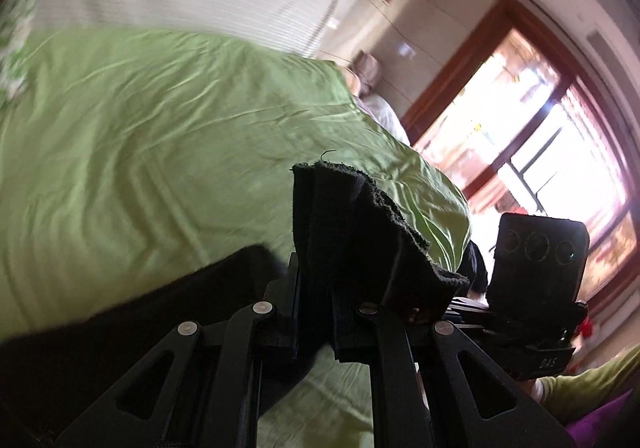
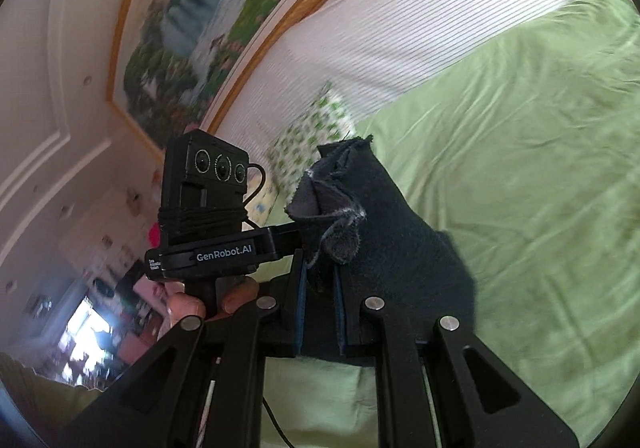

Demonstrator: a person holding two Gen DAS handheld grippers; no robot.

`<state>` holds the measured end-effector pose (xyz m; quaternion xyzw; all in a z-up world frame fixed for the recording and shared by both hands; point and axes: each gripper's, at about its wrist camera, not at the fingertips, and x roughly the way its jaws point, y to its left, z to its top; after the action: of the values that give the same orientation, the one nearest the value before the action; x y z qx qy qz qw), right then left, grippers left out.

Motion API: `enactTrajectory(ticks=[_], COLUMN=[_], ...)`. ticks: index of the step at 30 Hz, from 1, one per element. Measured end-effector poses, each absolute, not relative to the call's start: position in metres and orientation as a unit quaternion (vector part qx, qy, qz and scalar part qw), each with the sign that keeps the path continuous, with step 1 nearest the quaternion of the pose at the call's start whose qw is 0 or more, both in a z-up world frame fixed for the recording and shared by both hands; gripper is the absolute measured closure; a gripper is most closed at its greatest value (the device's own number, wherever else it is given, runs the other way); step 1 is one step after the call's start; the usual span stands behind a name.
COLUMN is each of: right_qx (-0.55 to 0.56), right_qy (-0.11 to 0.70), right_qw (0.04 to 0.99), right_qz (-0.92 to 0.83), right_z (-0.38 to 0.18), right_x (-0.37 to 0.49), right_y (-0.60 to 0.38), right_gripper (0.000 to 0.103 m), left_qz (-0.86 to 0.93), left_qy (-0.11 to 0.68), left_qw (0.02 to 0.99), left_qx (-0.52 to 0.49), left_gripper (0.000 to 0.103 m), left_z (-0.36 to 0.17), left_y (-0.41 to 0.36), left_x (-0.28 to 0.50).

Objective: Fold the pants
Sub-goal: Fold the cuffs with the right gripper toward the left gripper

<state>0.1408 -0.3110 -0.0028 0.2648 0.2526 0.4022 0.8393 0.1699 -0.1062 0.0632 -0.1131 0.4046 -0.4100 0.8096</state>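
Both grippers clamp the pants: left gripper [image 1: 316, 312] and right gripper [image 2: 320, 300] each pinch a bunched black edge, raised above the bed [image 1: 140, 152]. Step: carrying the fold over. Next: lower edges evenly, aligned.

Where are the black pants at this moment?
The black pants are pinched in both grippers' jaws, held over the green bedsheet; both wrist views show their bunched edge sticking up centrally.

Left tool [image 1: 316, 312] and right tool [image 2: 320, 312] both clamped
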Motion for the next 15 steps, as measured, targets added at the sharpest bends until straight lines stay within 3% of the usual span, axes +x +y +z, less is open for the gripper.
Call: enactTrajectory(ticks=[15], right_qx=[0.241], right_qy=[0.325], right_qw=[0.797], right_qz=[0.448], right_z=[-0.056], right_x=[0.171], right_y=[-0.239], right_gripper=[0.089], left_qz=[-0.335], left_qy=[0.441], left_qw=[0.810], left_qx=[-0.194], left_gripper=[0.093], left_z=[-0.009], left_y=[-0.036], left_x=[0.170])
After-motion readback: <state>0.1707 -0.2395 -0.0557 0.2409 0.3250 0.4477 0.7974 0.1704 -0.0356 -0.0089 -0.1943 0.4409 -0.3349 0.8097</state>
